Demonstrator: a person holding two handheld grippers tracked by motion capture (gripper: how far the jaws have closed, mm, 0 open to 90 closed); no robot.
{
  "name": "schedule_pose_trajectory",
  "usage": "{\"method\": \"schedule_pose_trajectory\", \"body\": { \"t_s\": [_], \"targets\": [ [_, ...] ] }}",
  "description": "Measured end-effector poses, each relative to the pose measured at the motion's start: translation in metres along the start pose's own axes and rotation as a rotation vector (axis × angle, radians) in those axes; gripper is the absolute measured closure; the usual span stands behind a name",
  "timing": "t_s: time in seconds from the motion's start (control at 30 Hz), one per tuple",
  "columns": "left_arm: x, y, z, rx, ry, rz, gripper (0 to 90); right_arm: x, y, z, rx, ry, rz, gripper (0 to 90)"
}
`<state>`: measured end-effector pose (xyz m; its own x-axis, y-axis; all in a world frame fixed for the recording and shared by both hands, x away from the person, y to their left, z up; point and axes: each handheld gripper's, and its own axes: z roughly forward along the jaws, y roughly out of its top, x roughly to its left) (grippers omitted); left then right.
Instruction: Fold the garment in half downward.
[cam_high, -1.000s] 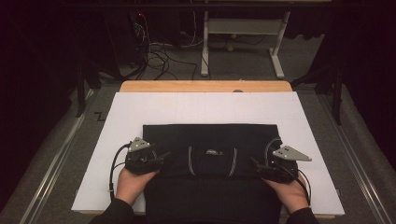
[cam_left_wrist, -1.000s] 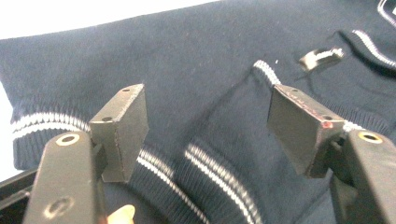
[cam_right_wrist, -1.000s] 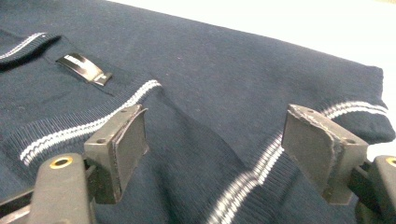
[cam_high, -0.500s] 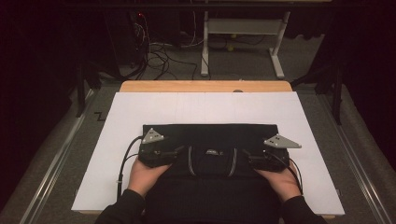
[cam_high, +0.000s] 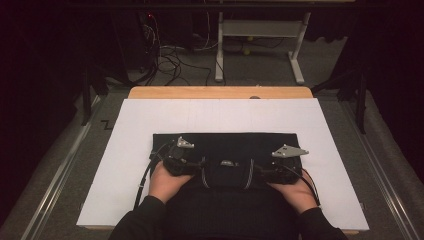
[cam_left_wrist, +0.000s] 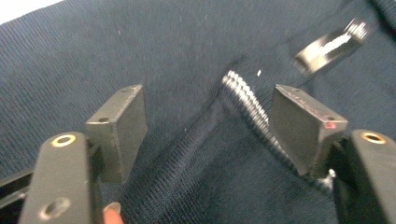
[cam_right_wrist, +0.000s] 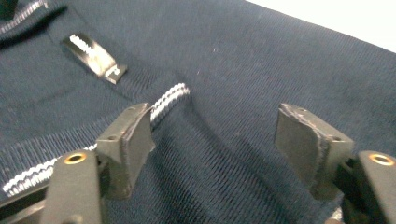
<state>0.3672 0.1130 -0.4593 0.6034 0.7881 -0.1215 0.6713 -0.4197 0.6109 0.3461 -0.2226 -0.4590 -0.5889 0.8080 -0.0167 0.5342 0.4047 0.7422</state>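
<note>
A dark navy knit garment (cam_high: 225, 150) lies folded on the white sheet, its collar with white stripes (cam_high: 202, 177) and a small label (cam_high: 227, 162) near the middle. My left gripper (cam_high: 196, 164) rests on the garment's left part, jaws open over the striped collar edge (cam_left_wrist: 243, 93). My right gripper (cam_high: 260, 172) rests on the right part, jaws open beside the other striped collar edge (cam_right_wrist: 170, 100). The label (cam_right_wrist: 93, 56) lies beyond the right gripper's jaws. In the left gripper view the label (cam_left_wrist: 329, 46) appears blurred at upper right. Nothing is clamped in either gripper.
The white sheet (cam_high: 140, 130) covers a wooden table (cam_high: 220, 92). Beyond the table stand a white desk frame (cam_high: 260, 45) and cables (cam_high: 170, 60) on the grey floor. Metal rails (cam_high: 60, 175) run along both sides.
Both grippers have moved inward and forward from the garment's side edges onto the collar area. The garment's front part now lies under the hands.
</note>
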Motion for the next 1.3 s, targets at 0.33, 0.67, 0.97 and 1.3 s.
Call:
{"method": "schedule_pose_trajectory", "body": {
  "t_s": [0.33,0.67,0.97,1.3],
  "targets": [
    [-0.001,-0.005,0.002,-0.005,-0.083,0.002,50.7,0.007,-0.002,0.006,0.051,0.031,-0.051,60.4],
    [-0.004,-0.015,-0.003,-0.075,-0.105,-0.005,79.1,0.014,-0.003,0.002,0.02,0.03,-0.099,82.6],
    [-0.007,-0.034,-0.029,-0.209,-0.127,0.009,79.7,0.021,-0.011,-0.019,-0.076,0.046,-0.105,82.7],
    [-0.017,-0.048,-0.051,-0.244,-0.153,0.05,79.6,0.034,-0.021,-0.039,-0.121,0.063,-0.152,82.5]
  ]
}}
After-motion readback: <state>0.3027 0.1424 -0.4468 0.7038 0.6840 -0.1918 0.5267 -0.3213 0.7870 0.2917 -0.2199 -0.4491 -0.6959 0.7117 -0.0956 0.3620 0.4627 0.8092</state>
